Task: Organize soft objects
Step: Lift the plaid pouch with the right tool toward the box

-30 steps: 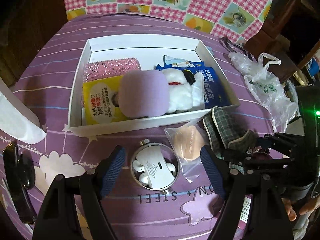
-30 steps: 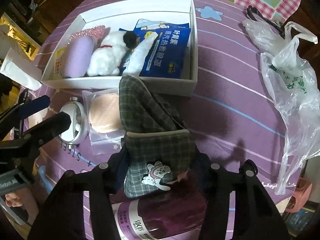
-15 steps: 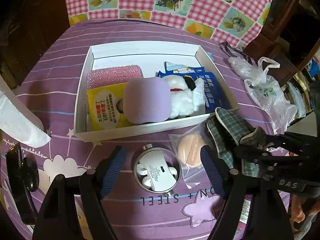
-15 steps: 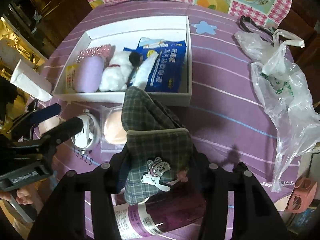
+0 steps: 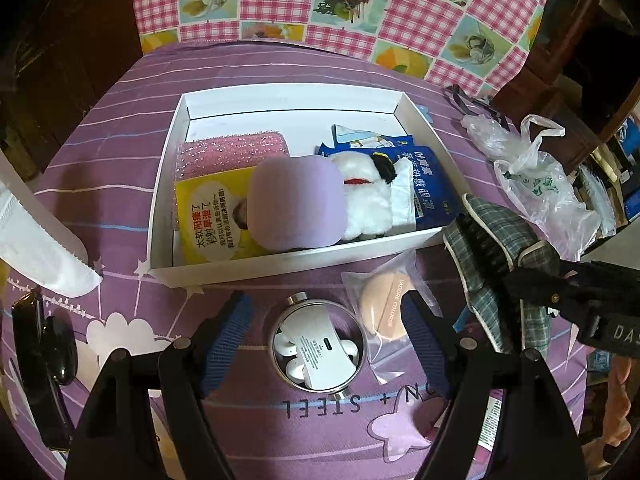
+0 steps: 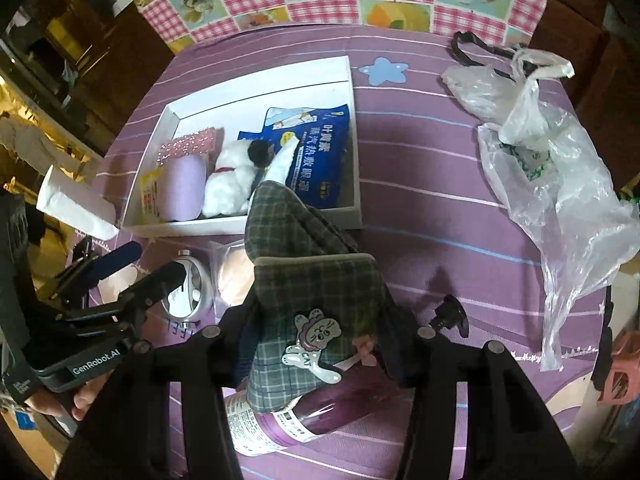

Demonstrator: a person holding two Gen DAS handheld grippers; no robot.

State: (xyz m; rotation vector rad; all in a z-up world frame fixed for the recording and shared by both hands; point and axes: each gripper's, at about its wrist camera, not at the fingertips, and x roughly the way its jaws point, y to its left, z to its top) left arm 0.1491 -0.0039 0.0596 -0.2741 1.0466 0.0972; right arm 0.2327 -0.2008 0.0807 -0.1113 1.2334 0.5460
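Observation:
My right gripper (image 6: 320, 312) is shut on a green plaid slipper (image 6: 304, 280) and holds it above the table, its toe over the near wall of the white box (image 6: 348, 80). The slipper also shows at the right in the left wrist view (image 5: 492, 236). The box (image 5: 288, 96) holds a purple pad (image 5: 296, 208), a white plush dog (image 5: 368, 200), a pink sponge (image 5: 232, 152), a yellow packet (image 5: 212, 224) and a blue packet (image 5: 428, 184). My left gripper (image 5: 326, 316) is open and empty over a round tin (image 5: 318, 350), next to a bagged powder puff (image 5: 382, 312).
A clear plastic bag (image 6: 552, 152) lies at the right on the purple cloth. A purple bottle (image 6: 304, 412) lies under the slipper. A white tube (image 5: 36, 240) and a black object (image 5: 44, 360) lie at the left. A pink checked cloth (image 5: 360, 12) hangs behind.
My right gripper has lifted the plaid slipper higher and carried it towards the box. My left gripper has pulled back and up a little, still open over the tin.

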